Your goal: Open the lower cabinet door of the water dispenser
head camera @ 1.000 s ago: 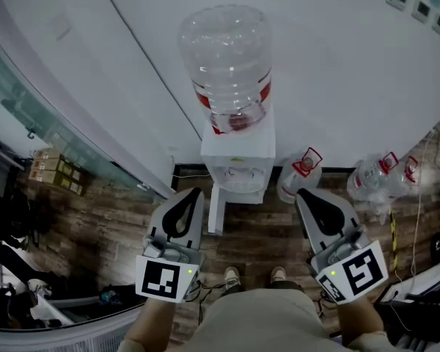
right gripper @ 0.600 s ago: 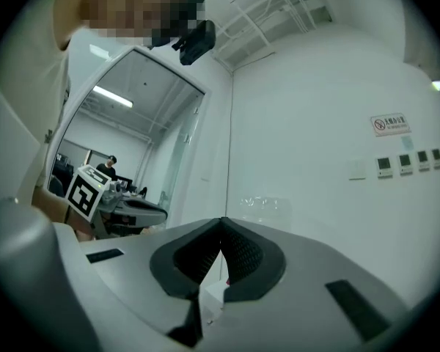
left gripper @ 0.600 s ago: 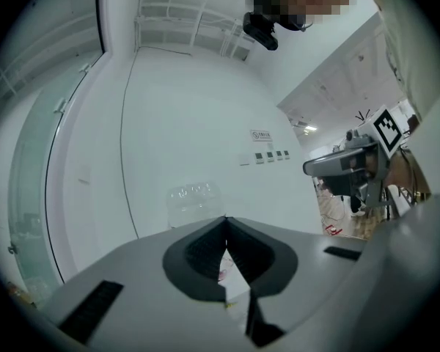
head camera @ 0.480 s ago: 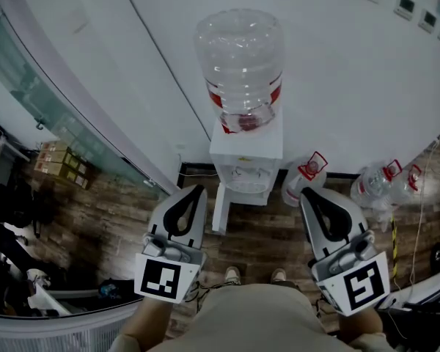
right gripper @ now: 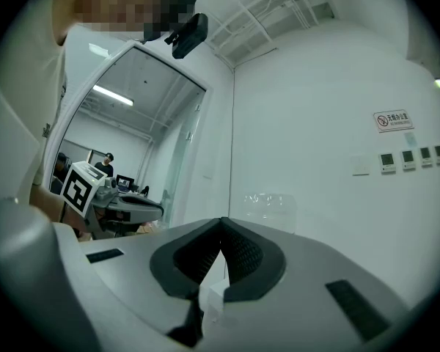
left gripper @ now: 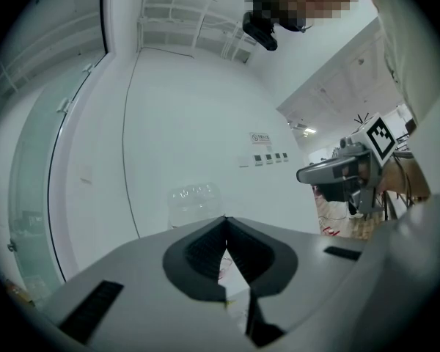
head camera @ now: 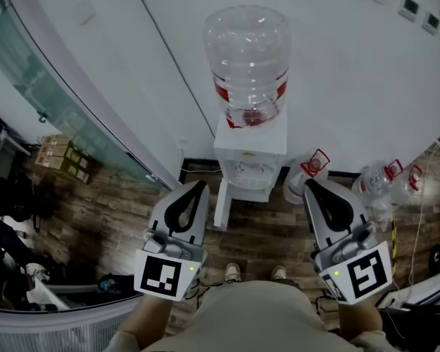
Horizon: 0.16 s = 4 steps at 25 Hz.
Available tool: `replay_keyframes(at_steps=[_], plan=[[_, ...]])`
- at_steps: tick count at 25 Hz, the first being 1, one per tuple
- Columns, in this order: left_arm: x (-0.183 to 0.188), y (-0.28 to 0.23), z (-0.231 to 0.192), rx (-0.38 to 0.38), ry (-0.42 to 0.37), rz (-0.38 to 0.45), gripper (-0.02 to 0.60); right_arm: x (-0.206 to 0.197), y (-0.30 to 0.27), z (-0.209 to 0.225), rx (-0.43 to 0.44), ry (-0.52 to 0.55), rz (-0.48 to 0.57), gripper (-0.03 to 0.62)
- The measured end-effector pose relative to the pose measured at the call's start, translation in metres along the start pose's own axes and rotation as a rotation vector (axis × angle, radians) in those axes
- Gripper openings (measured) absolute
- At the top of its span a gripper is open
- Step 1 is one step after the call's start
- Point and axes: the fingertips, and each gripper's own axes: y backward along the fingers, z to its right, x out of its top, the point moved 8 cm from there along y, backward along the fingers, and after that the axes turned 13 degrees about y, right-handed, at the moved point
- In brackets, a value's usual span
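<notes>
At 12 o'clock from the person, against the white wall (head camera: 352, 86), stands the water dispenser (head camera: 251, 151), with both claws shut and empty short of it.
A clear bottle (head camera: 247, 57) sits upside down on top of the dispenser. At the dispenser's lower left front a narrow white panel, which looks like the lower cabinet door (head camera: 221, 205), stands out edge-on toward the person's shoes (head camera: 232, 272). The left gripper (head camera: 198, 188) is at 7 o'clock from the dispenser's base, with its tip near that panel but apart from it. The right gripper (head camera: 312, 185) is at 5 o'clock. Each gripper view shows the jaw tips meeting with nothing between them. Spare bottles (head camera: 378, 185) lie on the wooden floor (head camera: 117, 218) at 3 o'clock from the base, and a glass partition (head camera: 51, 101) runs along at 9 o'clock.
</notes>
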Motion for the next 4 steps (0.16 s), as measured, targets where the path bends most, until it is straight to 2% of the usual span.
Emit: replay_keyframes(at_steps=[4], plan=[[0.0019, 0.0062, -0.0009, -0.002, 0.002, 0.001, 0.006, 0.0032, 0.0020, -0.0017, -0.013, -0.009, 0.004, 0.008]])
